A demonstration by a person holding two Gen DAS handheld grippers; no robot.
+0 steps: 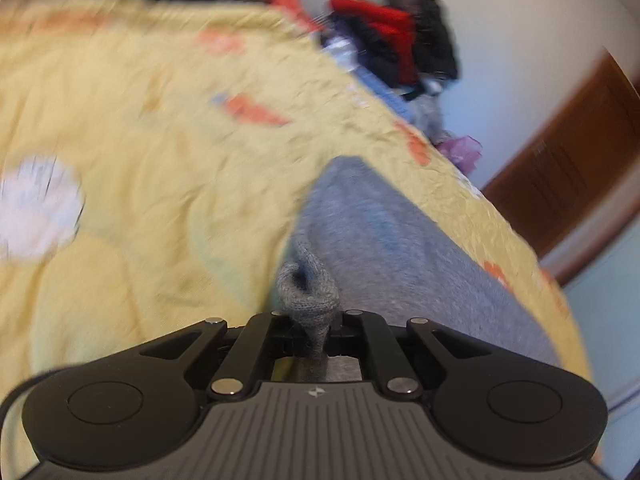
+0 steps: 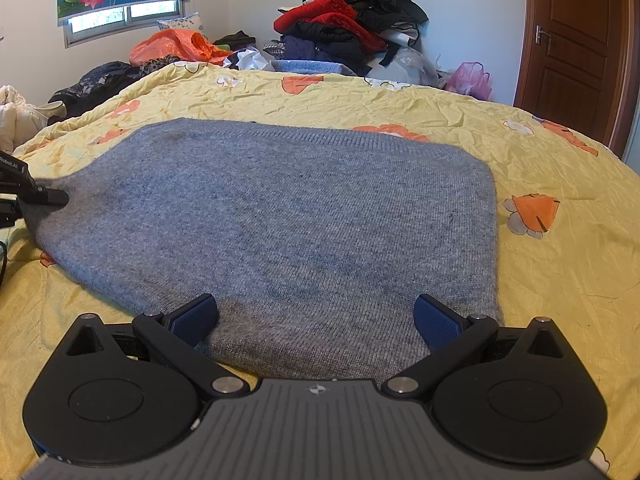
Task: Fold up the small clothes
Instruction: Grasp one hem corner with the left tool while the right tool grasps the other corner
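A grey knitted garment [image 2: 288, 216] lies spread flat on the yellow flowered bedspread [image 2: 540, 168]. My left gripper [image 1: 314, 320] is shut on a bunched corner of this grey garment [image 1: 400, 248]; the left wrist view is blurred. In the right wrist view the left gripper [image 2: 48, 196] shows at the far left, clamped on the garment's left corner. My right gripper [image 2: 316, 320] is open, its blue pads [image 2: 196, 320] spread apart just above the garment's near edge, holding nothing.
A heap of red and black clothes [image 2: 348, 28] is piled at the far side of the bed, with an orange bag [image 2: 176, 48] and dark clothes [image 2: 100, 80] to its left. A brown door [image 2: 576, 48] stands at the right. A window [image 2: 120, 16] is at the back left.
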